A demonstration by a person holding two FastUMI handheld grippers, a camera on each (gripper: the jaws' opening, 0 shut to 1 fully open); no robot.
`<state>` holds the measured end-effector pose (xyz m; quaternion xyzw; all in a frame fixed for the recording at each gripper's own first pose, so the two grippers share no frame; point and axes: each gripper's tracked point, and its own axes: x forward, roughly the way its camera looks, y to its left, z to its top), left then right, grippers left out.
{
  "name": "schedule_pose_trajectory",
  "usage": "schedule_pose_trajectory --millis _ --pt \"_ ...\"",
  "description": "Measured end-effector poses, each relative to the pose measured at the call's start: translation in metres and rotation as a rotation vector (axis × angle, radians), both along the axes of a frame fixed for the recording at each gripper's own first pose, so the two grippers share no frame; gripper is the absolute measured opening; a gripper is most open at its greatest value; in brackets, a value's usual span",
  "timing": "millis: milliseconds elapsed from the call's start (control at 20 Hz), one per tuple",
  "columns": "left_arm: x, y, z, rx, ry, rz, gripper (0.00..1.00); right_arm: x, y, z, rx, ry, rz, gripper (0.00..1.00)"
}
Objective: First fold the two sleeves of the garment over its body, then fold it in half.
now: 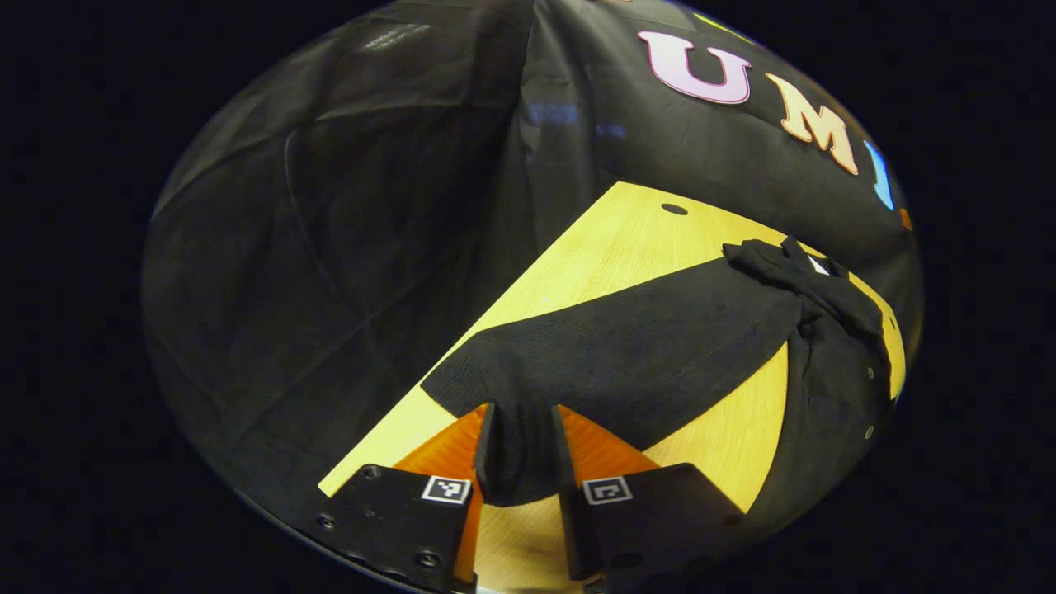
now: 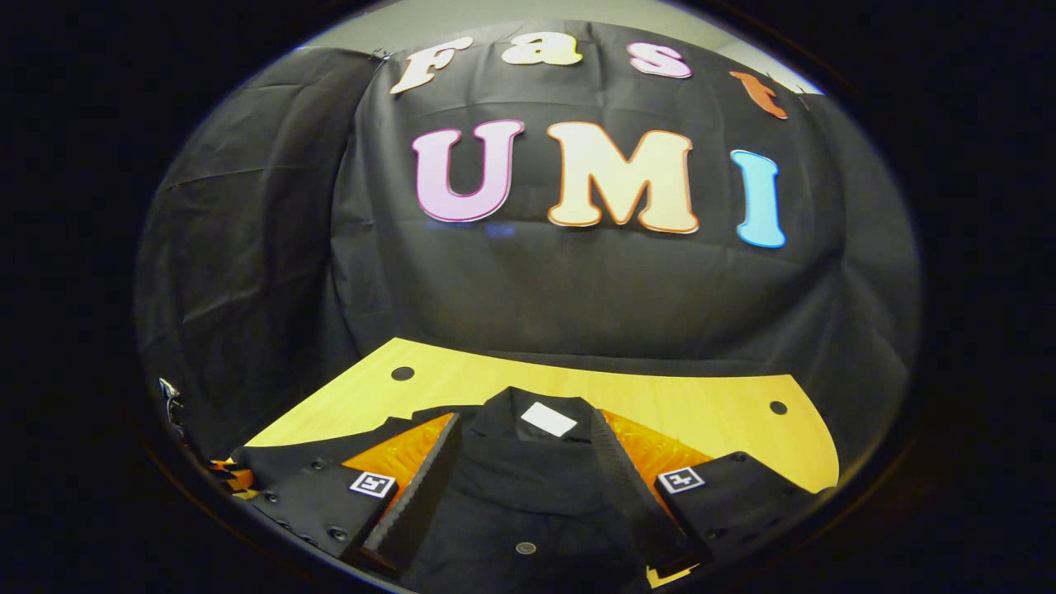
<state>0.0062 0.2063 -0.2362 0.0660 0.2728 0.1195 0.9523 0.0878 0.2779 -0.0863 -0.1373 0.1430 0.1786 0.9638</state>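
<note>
A black buttoned garment (image 1: 833, 388) lies on the yellow wooden table (image 1: 610, 239). Its long sleeve (image 1: 643, 346) stretches across the table toward me. My left gripper (image 1: 524, 410) is shut on the cuff end, and cloth fills the gap between its fingers. The collar (image 1: 792, 272) is bunched at the far right. In the right gripper view, the right gripper (image 2: 524, 418) stands open and wide over the garment's chest (image 2: 528, 487). Its fingers are either side of the collar, where a white label (image 2: 549, 419) shows. A button (image 2: 525, 547) sits below.
The table top (image 2: 676, 396) has small round holes (image 2: 403, 373) (image 2: 778, 407) near its far corners. Its far edge meets the black cloth wall (image 2: 577, 289). At the far left edge of the right gripper view, part of the other gripper (image 2: 224, 477) shows.
</note>
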Motion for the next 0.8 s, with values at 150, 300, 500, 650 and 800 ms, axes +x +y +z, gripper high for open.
schedule_pose_trajectory --millis 150,300,500,650,800 --pt "0.001 -0.003 0.0 0.004 0.002 -0.006 0.18 -0.008 -0.037 0.005 -0.009 -0.021 -0.05 0.99" --pt "0.001 -0.007 0.0 0.002 0.003 -0.02 0.14 -0.02 -0.069 0.007 -0.005 -0.021 -0.094 0.99" --pt "0.0 -0.006 -0.002 0.024 0.014 -0.02 0.1 -0.034 -0.103 0.011 0.005 -0.024 -0.141 0.98" --pt "0.0 -0.006 -0.001 0.051 0.03 -0.012 0.03 -0.042 -0.123 0.016 0.022 -0.038 -0.169 0.99" --pt "-0.001 -0.006 -0.001 0.069 0.039 -0.006 0.0 -0.049 -0.138 0.014 0.038 -0.034 -0.189 0.99"
